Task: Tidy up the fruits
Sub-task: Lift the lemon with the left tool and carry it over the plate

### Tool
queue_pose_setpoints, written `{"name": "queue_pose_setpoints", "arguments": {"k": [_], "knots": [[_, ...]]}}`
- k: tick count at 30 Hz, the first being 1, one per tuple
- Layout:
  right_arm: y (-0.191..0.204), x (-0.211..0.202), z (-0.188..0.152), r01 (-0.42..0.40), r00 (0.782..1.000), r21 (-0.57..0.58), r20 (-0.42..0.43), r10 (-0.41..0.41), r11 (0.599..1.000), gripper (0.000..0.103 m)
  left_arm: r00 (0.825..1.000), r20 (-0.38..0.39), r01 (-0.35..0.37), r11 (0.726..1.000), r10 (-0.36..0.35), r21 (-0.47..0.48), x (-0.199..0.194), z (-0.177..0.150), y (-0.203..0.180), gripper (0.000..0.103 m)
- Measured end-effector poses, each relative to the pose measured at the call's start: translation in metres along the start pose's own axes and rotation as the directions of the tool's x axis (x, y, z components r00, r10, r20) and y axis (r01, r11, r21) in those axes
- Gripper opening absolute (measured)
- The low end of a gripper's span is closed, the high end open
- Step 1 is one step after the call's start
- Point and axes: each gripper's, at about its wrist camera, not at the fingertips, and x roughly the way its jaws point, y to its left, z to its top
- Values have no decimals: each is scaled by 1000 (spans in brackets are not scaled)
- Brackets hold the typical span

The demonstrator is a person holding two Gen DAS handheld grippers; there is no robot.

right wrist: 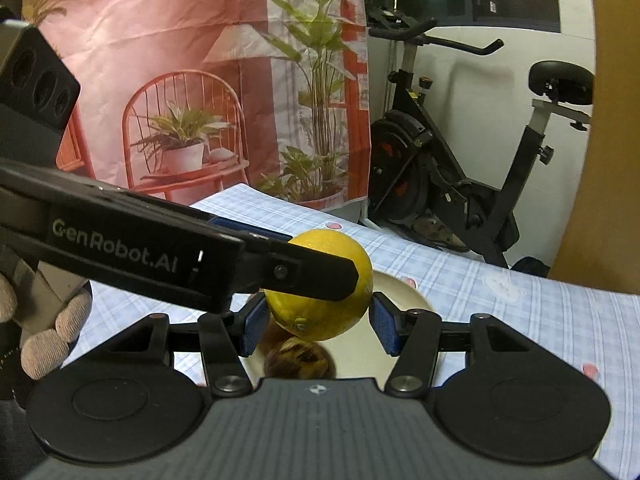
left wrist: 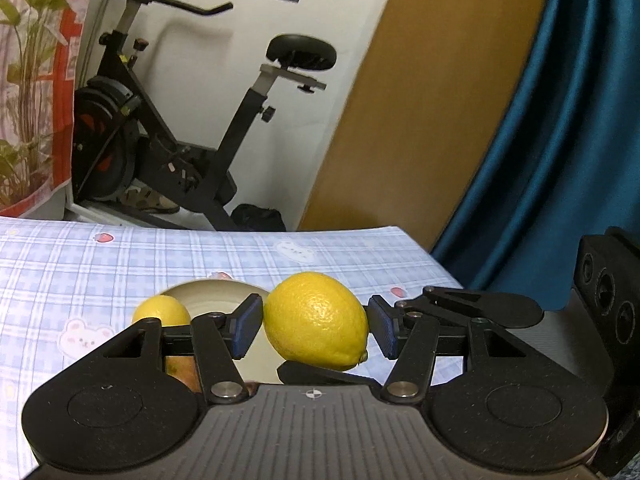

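Checked tablecloth (left wrist: 120, 256) is covering the table, with a cream plate (left wrist: 218, 300) sitting on it. Left gripper (left wrist: 316, 322) is clamping a lemon (left wrist: 316, 320) above the plate; right gripper (right wrist: 316, 322) is spreading apart beside that lemon.

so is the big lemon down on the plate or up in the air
Up in the air: the lemon sits between the pads of the left tool, with the plate showing below it.

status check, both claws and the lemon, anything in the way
Both claws around one lemon, left claw, right claw; which one bears it unclear. Plate below holds a second lemon. Left claw body crosses right view.
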Motion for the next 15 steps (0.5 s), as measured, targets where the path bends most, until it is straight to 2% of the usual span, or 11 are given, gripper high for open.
{"name": "queue_pose_setpoints", "arguments": {"k": [8,15], "knots": [[-25,59,10,-19,999,11,-45,19,1000,57,997,-74,-39,999,37,-32,41,20,38,61],[-40,106,9,-21,992,-1,-122,21,1000,57,989,-131,-70,997,64,-43,73,18,58,61]]}}
